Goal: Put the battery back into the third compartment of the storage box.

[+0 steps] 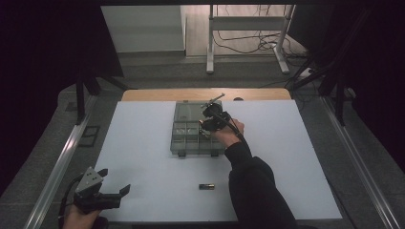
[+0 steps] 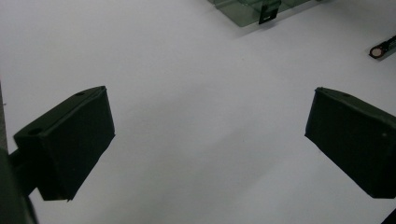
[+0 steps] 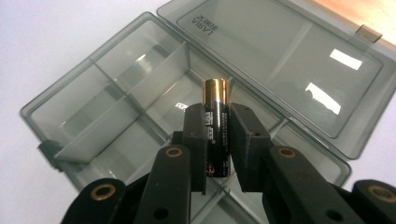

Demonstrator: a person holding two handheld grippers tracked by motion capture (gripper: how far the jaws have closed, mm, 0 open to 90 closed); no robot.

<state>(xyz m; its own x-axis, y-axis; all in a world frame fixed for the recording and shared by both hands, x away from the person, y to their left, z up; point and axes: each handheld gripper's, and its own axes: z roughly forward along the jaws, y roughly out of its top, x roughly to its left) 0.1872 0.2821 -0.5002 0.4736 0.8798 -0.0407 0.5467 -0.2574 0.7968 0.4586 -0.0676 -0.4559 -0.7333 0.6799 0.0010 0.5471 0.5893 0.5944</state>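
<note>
Holding a black cylindrical battery with a gold cap [image 3: 215, 126] upright, the right gripper [image 3: 218, 140] has its jaws clamped on the battery's sides over the smoky clear plastic compartment box [image 3: 112, 121], which sits open toward the far edge of the white tabletop [image 1: 143, 157]. Released from this height, the battery may strike a divider and topple into the wrong compartment. The left gripper [image 1: 113, 186], jaws wide and empty, rests at the near left corner; a second black battery [image 1: 207, 186] lies near the near edge.

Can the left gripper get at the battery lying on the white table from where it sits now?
Probably yes. The left gripper has open jaws, and bare white table lies between it and the loose battery. The right gripper is off over the organizer box.
</note>
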